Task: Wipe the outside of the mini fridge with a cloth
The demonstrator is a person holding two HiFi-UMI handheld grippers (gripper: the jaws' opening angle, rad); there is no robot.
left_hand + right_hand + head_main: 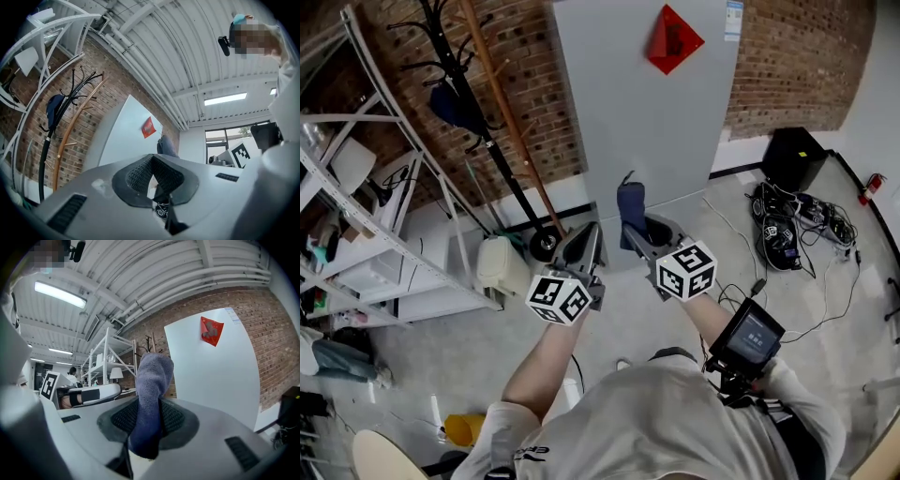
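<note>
The mini fridge (647,122) is a pale grey box with a red sticker (674,39), standing against the brick wall straight ahead. My right gripper (639,231) is shut on a blue-grey cloth (631,204) that sticks up from the jaws, a short way in front of the fridge's lower face and apart from it. In the right gripper view the cloth (150,394) rises between the pads with the fridge (220,376) behind it. My left gripper (584,242) sits beside it on the left, shut and holding nothing. The left gripper view shows the fridge (124,131) and the cloth (166,145) beyond the jaws.
A black coat stand (478,103) and a white shelving rack (375,216) fill the left side. A white canister (502,264) stands on the floor by the rack. A black box (794,157) and a tangle of cables (787,234) lie right of the fridge.
</note>
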